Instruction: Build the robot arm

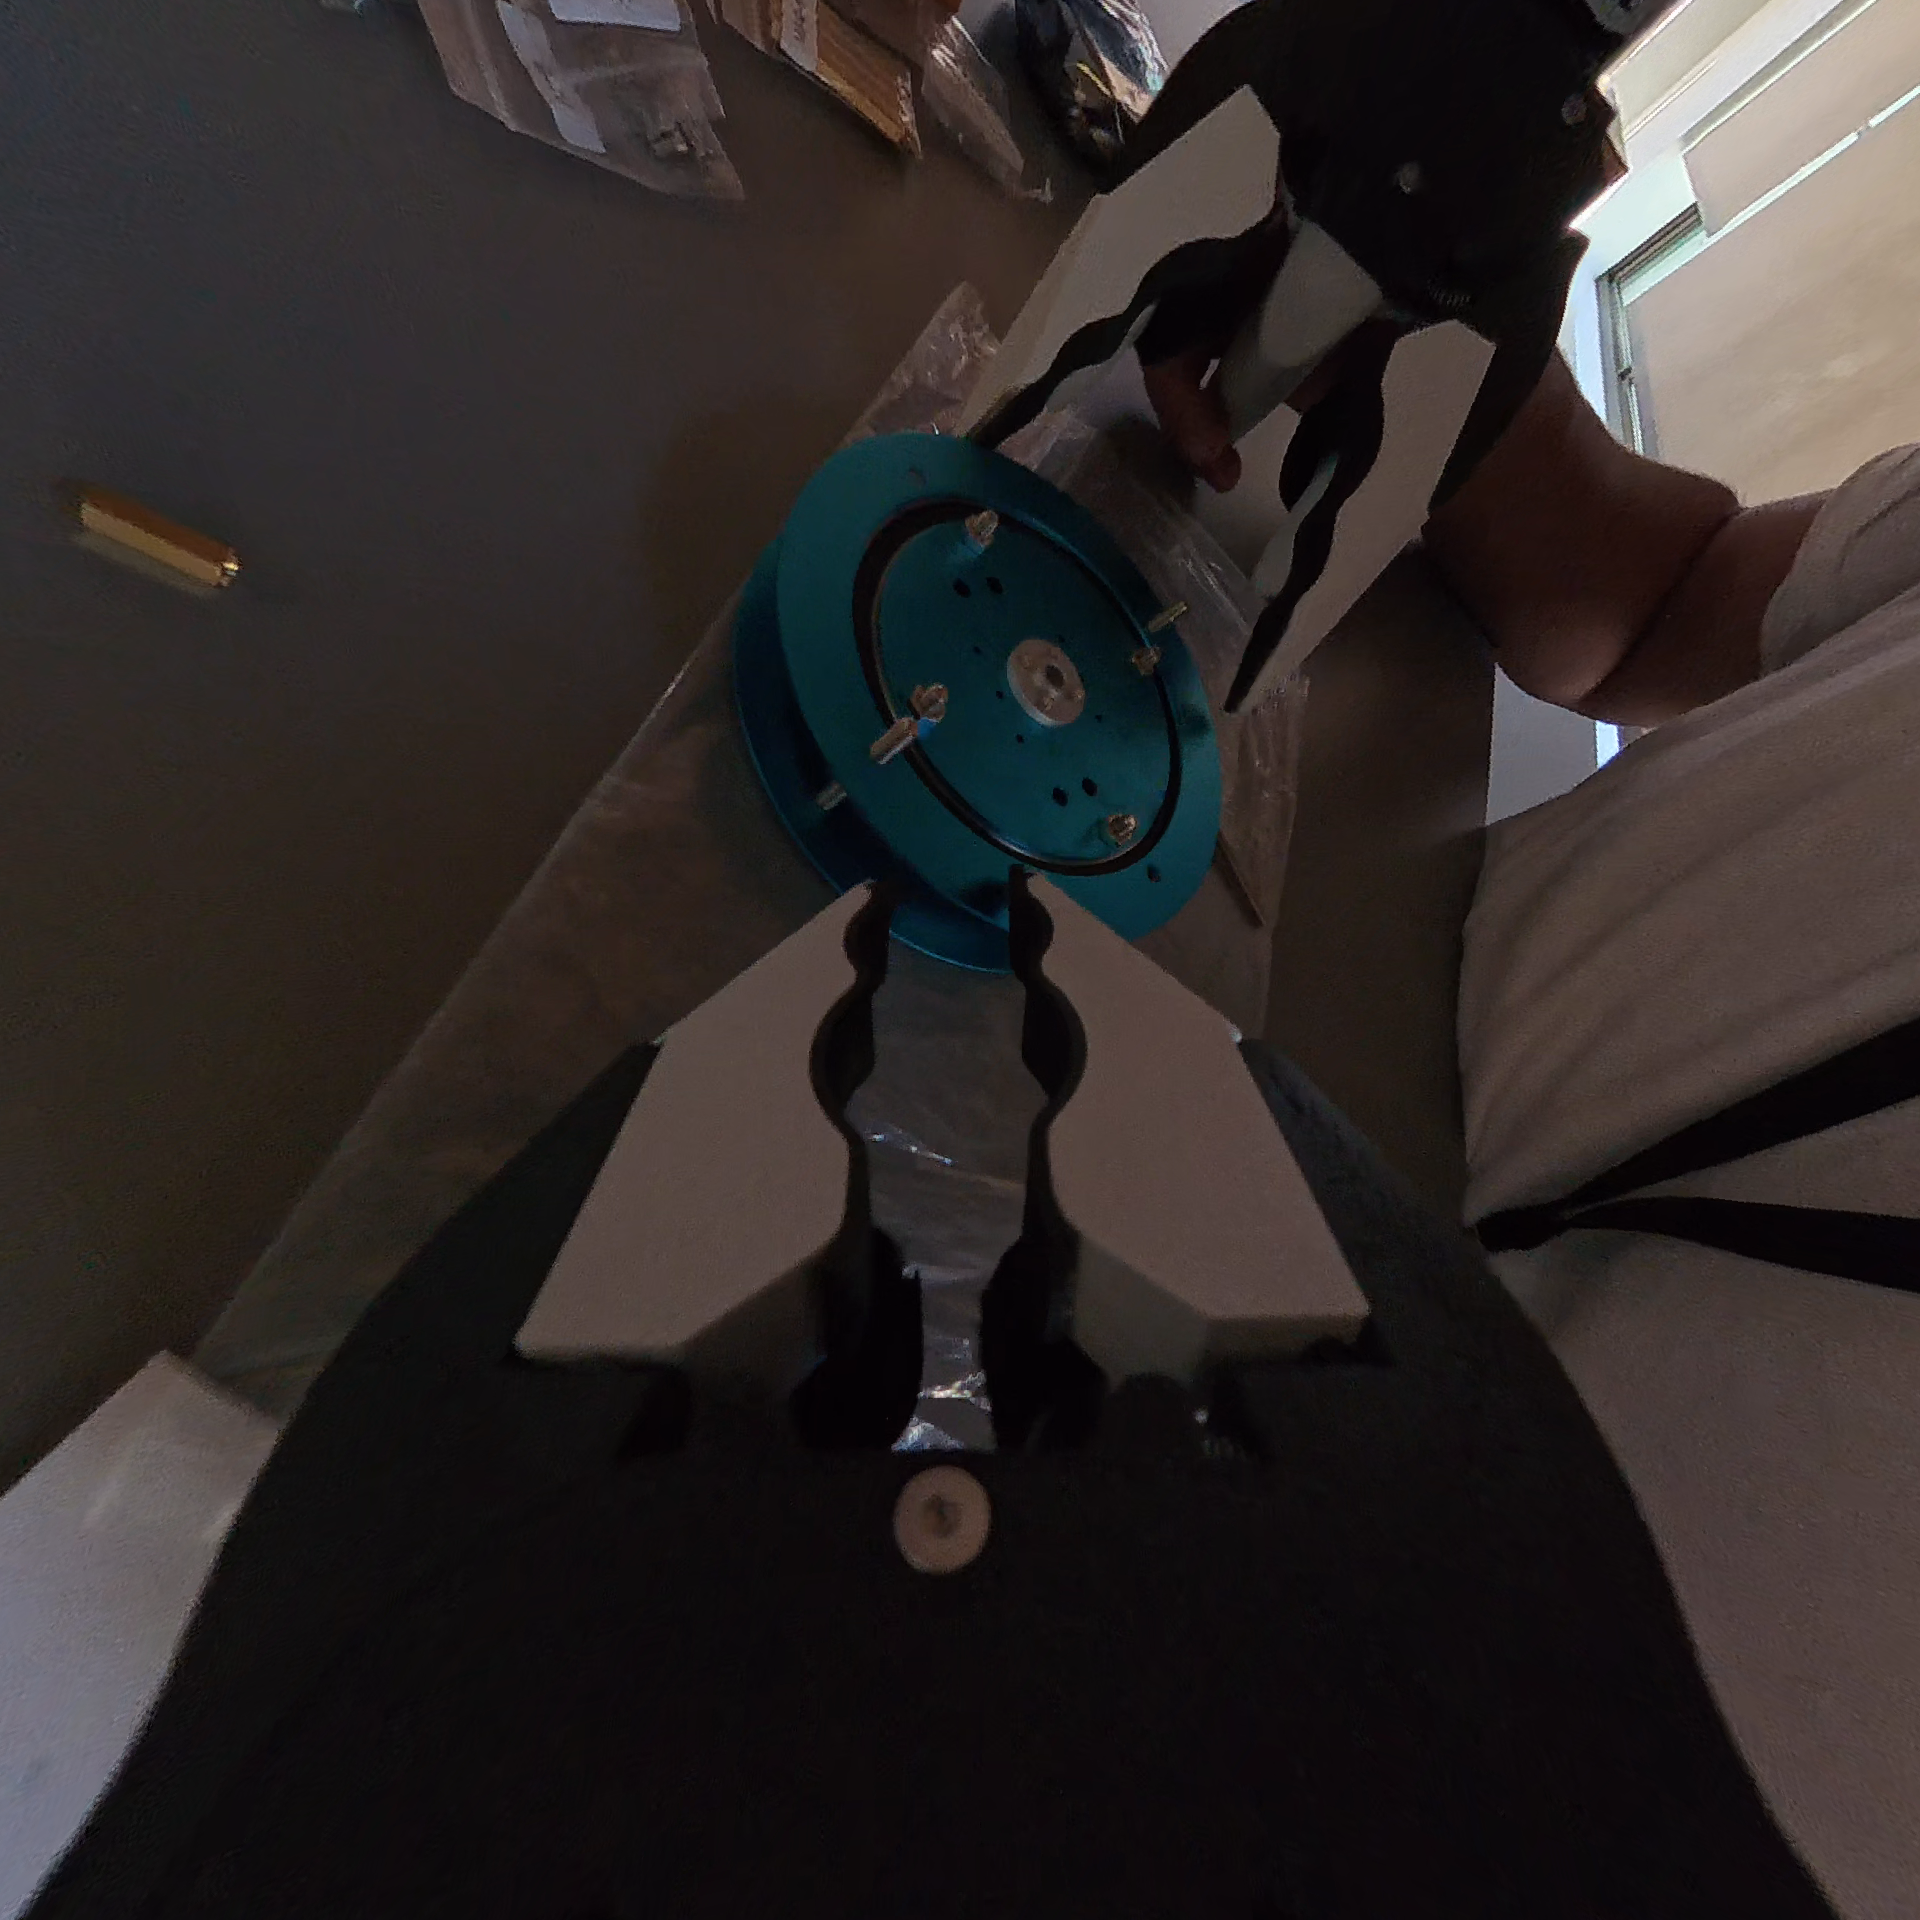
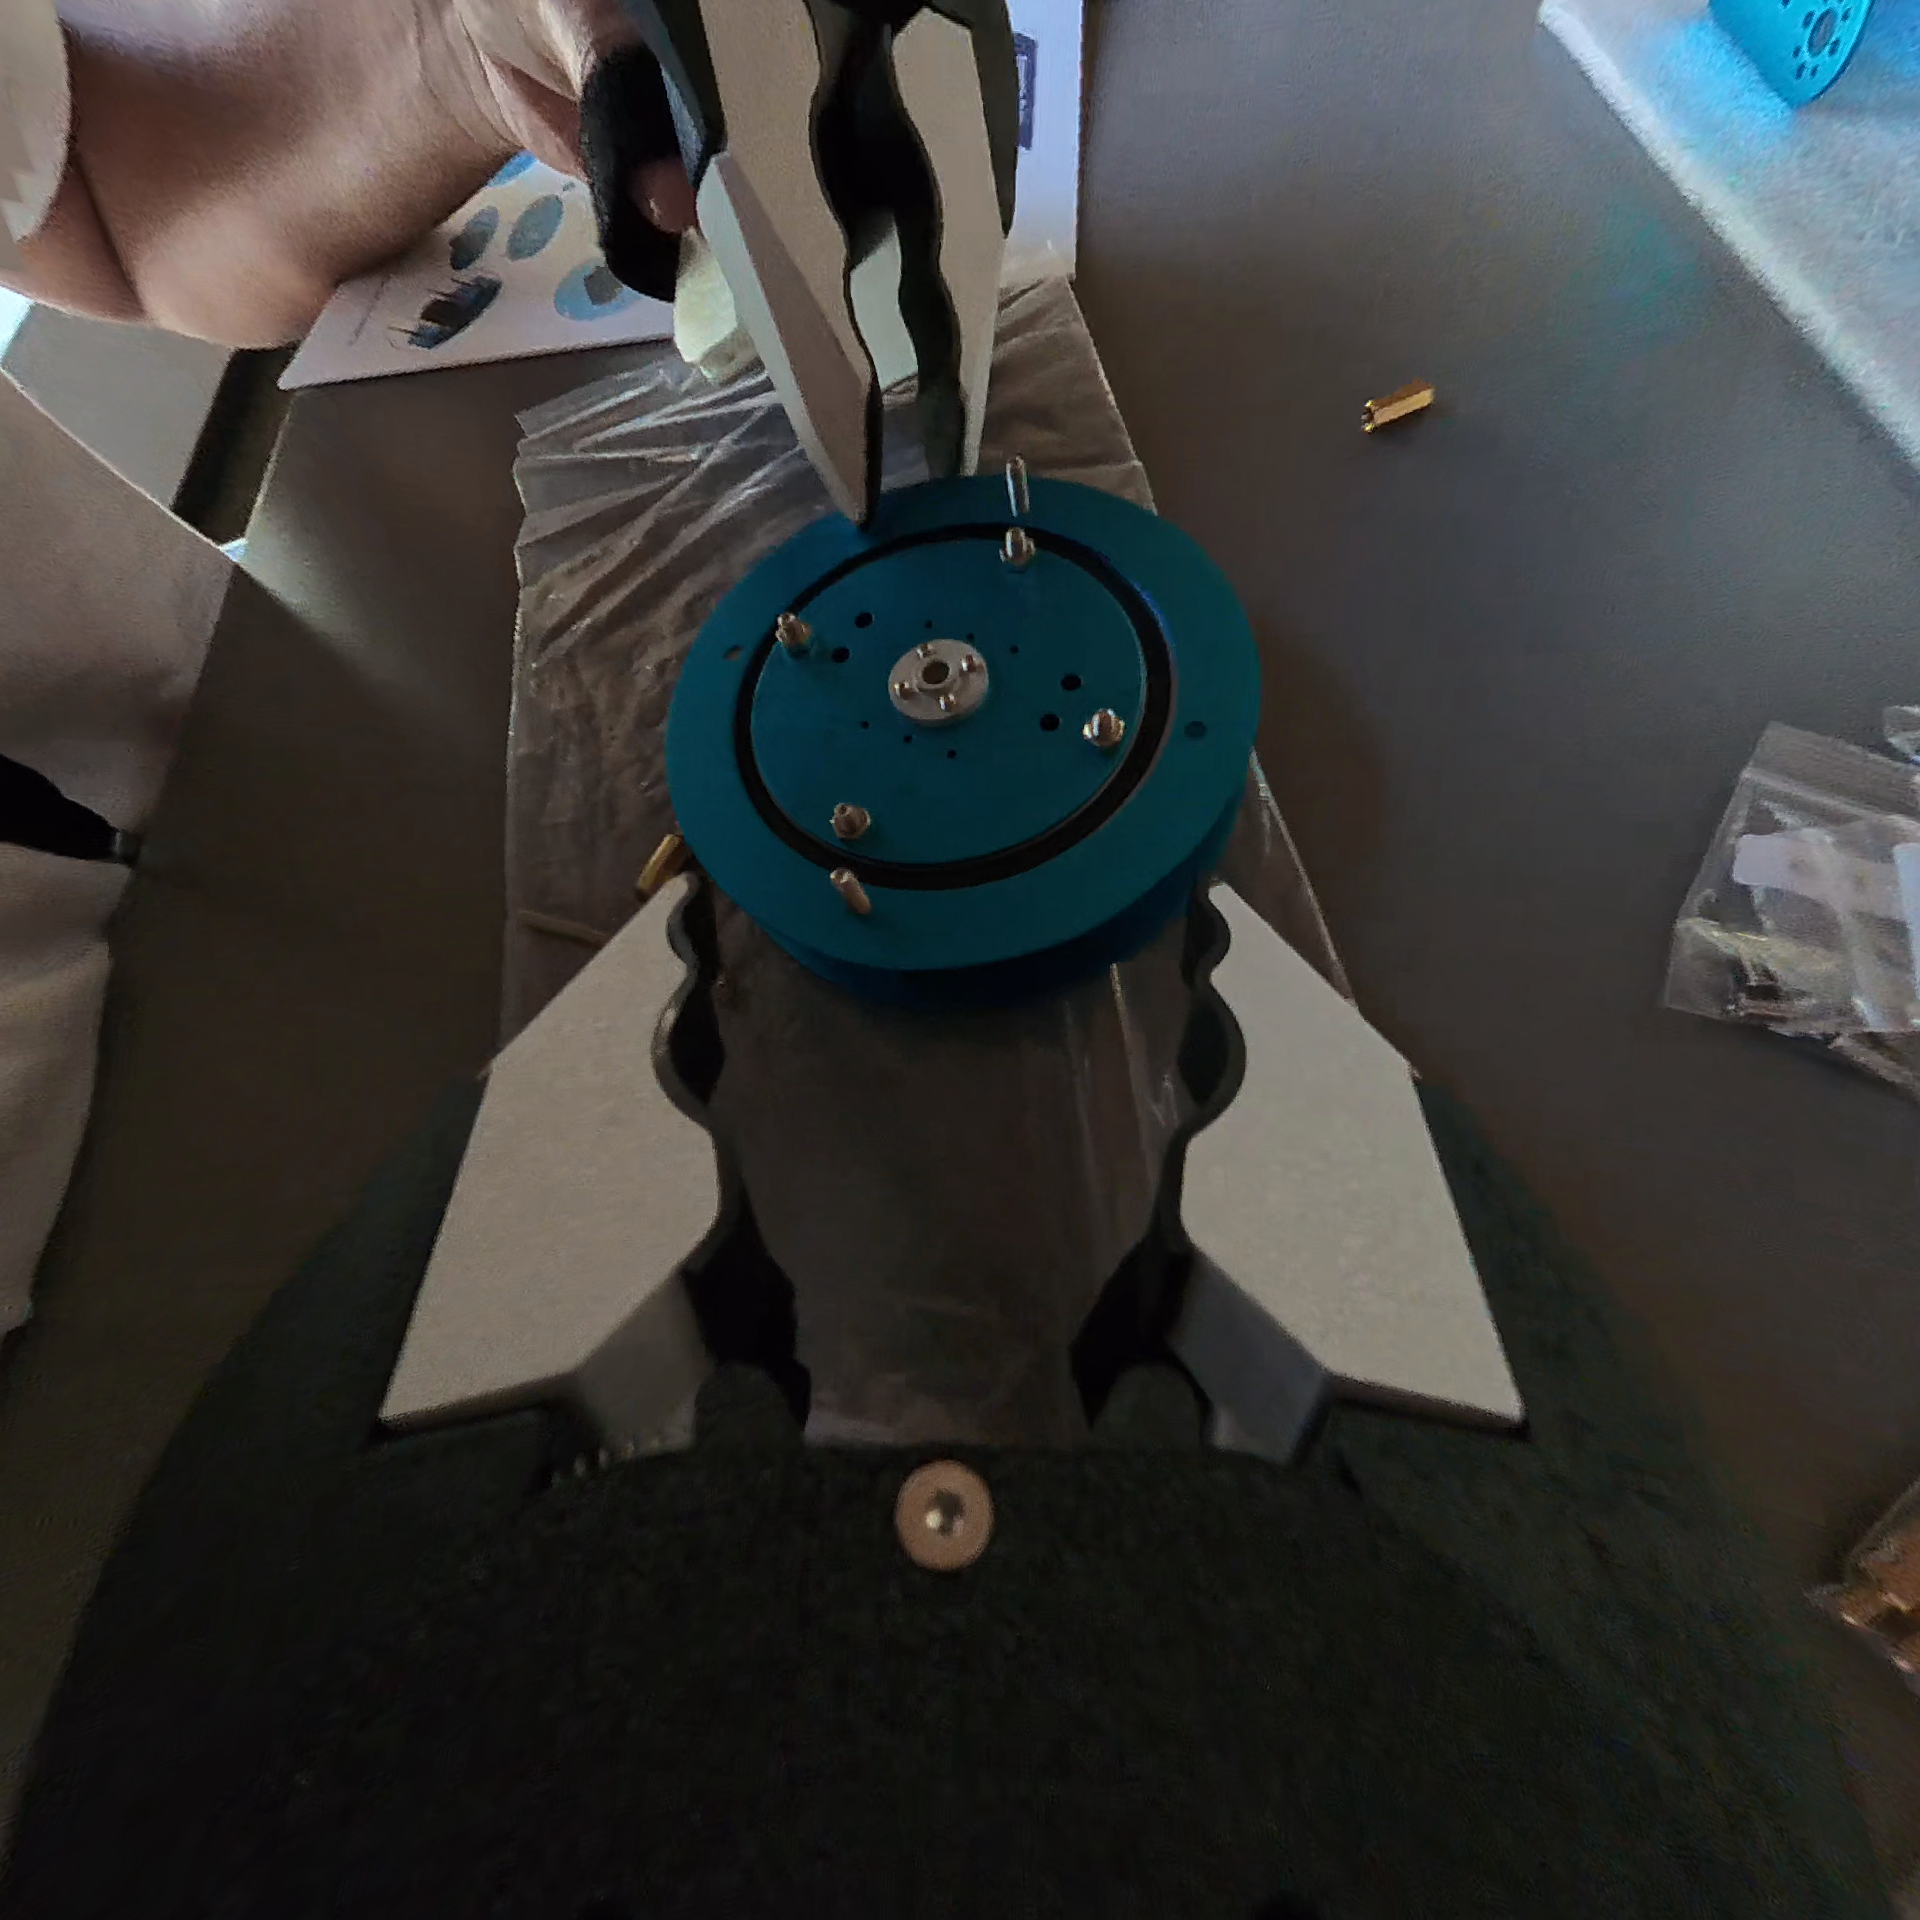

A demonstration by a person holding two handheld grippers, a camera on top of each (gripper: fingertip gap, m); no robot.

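Blue double-plate metal wheel (image 2: 961, 727) sits on a clear plastic sheet (image 2: 623, 499), mid-table. It looks rigid, fairly weighty and slick-finished; the rim seems the place to grip, clear of the brass studs (image 2: 1103, 727). The right gripper (image 2: 945, 904) is wide, flanking the near edge. The left gripper (image 1: 948, 888) is narrow at the far rim; whether it's pinching, I can't tell. The lower plate is mostly hidden.

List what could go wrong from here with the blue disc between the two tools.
1. The left tool pinches only the rim of the blue disc with its tips, so it may pivot or slip.
2. The open right tool straddles the near edge; closing could bump the upright stud there.
3. The crinkled plastic bag underneath may let the disc slide.
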